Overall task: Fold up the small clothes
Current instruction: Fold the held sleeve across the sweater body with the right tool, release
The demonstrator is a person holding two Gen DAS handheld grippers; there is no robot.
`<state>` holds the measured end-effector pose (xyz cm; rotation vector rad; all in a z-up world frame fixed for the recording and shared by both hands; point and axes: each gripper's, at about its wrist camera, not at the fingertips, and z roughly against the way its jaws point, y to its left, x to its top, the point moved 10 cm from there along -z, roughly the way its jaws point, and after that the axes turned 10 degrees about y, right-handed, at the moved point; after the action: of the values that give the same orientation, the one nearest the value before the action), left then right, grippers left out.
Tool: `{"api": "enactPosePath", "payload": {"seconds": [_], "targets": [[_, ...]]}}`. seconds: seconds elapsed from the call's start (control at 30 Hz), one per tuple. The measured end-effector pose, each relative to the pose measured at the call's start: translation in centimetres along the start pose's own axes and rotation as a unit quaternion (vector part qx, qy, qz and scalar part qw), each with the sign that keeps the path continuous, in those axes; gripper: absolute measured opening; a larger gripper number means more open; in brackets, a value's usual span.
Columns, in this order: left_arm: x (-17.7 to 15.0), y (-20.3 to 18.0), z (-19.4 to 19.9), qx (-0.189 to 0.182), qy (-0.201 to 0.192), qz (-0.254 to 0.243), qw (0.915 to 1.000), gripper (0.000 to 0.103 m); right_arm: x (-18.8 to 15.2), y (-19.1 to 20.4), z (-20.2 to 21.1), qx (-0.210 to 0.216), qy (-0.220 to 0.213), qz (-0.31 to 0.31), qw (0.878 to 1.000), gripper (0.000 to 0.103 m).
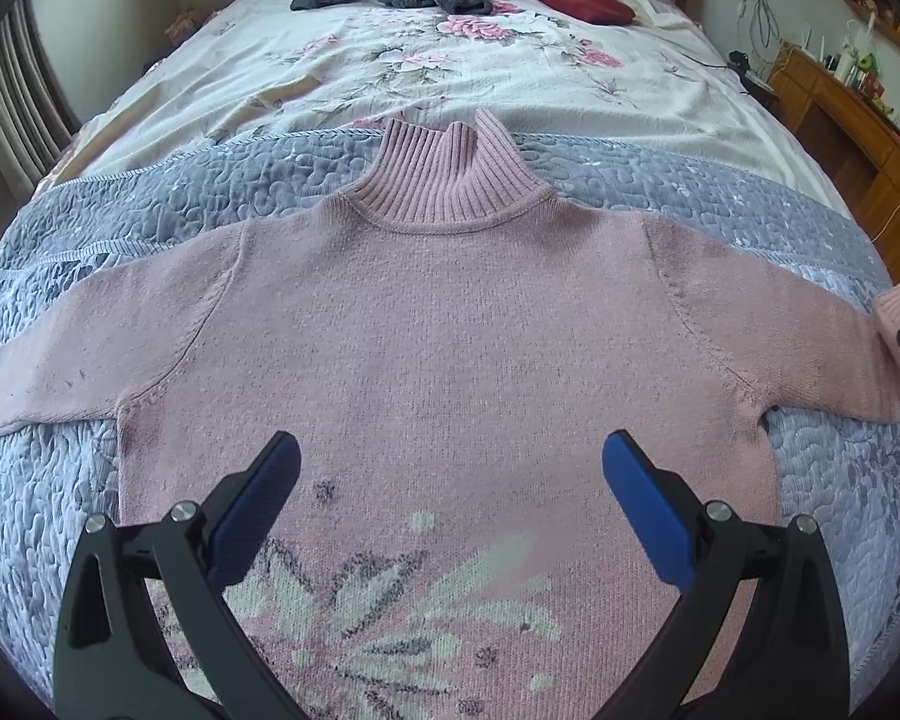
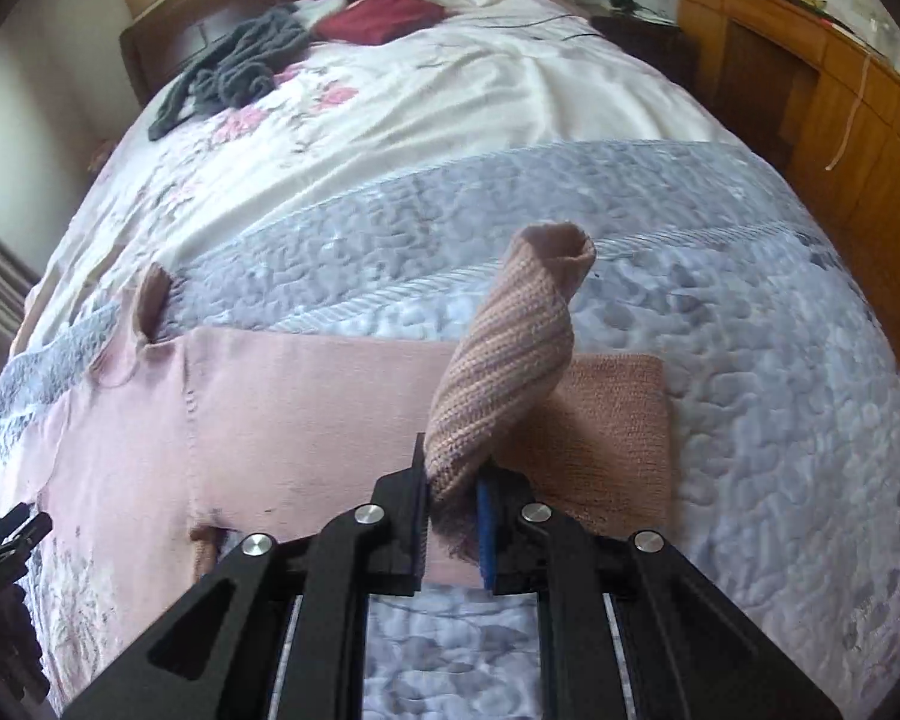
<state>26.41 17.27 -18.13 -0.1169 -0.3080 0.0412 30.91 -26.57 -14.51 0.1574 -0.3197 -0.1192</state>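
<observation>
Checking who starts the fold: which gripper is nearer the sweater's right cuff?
Right. The right gripper is shut on the cuff, lifting it; the left gripper hovers open over the sweater's chest.

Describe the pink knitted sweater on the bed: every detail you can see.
The pink knitted turtleneck sweater lies flat, front up, on the grey quilted bedspread, sleeves spread to both sides. Its ribbed collar points toward the headboard. A white and grey flower pattern covers the lower front, and small dark specks dot the knit. The right gripper is shut on the ribbed sleeve cuff, which stands lifted and twisted above its sleeve. The left gripper hovers open over the body.
</observation>
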Motion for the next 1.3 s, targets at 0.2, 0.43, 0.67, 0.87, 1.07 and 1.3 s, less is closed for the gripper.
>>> {"api": "enactPosePath", "payload": {"seconds": [0.2,0.43,0.67,0.87,1.07,1.3], "targets": [[-0.1,0.8,0.0,-0.014,0.004,0.006,0.9999,0.1,-0.3,10.1,-2.1,0.047,0.008,0.074,0.996,0.013],[-0.1,1.4,-0.1,-0.026,0.011,0.011,0.9996,0.1,-2.4,17.2,-6.1,0.022,0.035,0.148,0.988,0.013],[0.1,0.5,-0.3,-0.043,0.017,0.007,0.9989,0.1,-5.1,19.4,-8.7,0.051,0.079,0.165,0.982,0.026],[0.4,-2.5,-1.8,-0.075,0.042,-0.002,0.9963,0.1,-6.5,18.0,-6.2,0.12,0.078,0.136,0.98,0.028],[0.4,-9.0,-4.6,-0.147,0.099,-0.02,0.984,0.099,-6.5,12.4,-2.2,0.12,0.042,0.09,0.988,0.028],[0.3,-15.4,-8.7,-0.222,0.178,-0.006,0.9587,0.068,-7.9,7.8,-0.4,0.096,0.029,0.071,0.992,0.03]]}}
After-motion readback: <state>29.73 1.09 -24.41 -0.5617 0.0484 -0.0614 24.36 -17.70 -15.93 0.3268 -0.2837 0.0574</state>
